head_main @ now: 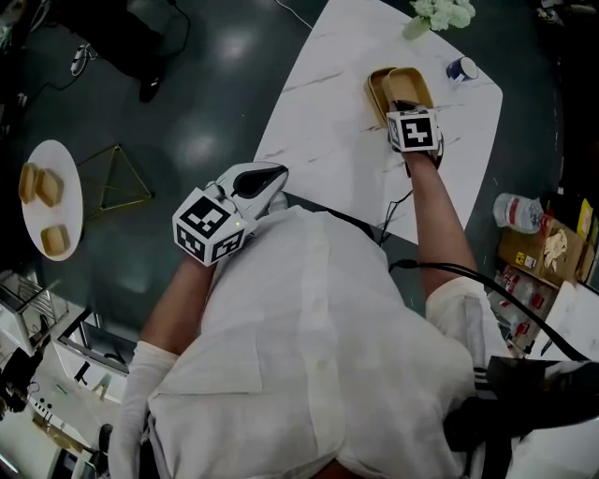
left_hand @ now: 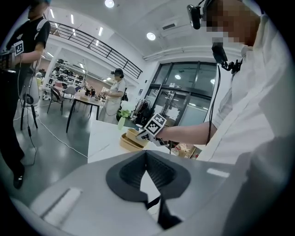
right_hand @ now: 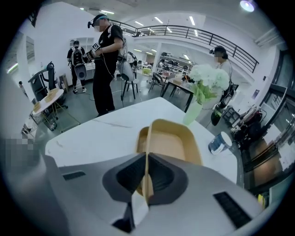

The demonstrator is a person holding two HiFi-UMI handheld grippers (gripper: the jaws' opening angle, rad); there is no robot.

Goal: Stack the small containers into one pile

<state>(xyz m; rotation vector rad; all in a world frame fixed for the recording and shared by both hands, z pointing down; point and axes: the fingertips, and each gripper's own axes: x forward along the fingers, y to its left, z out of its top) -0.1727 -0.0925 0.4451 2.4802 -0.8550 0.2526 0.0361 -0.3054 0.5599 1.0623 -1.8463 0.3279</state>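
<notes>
- In the head view, the right gripper (head_main: 405,108) is reaching out over the white marble table (head_main: 318,94), and its tips are sitting at the near end of two tan containers (head_main: 401,86). The upper container is lying partly over the lower one, shifted toward the right.
- A blue and white cup (head_main: 461,68) is standing just beyond the containers, and a bunch of pale flowers (head_main: 445,11) is standing at the table's far edge.
- The left gripper (head_main: 267,180) is hanging off the table's near edge, close to the person's white shirt and well apart from the containers.
- More tan containers are lying on a small round side table (head_main: 65,201), far off to the left.
- In the left gripper view, the left gripper (left_hand: 146,159) is showing its jaws pressed together with nothing between them. Beyond them, the right gripper (left_hand: 146,133) is meeting the tan containers (left_hand: 130,141) on the table (left_hand: 103,138).
- In the right gripper view, the right gripper (right_hand: 147,177) is pinching a thin side wall of the upper container (right_hand: 171,144), with its jaws closed tight on that wall. The lower container (right_hand: 141,138) is peeking out on the left, resting on the table (right_hand: 106,131).
- The cup (right_hand: 219,142) is standing near the containers on the right, and the flowers (right_hand: 206,78) are rising behind them in a pale green vase.
</notes>
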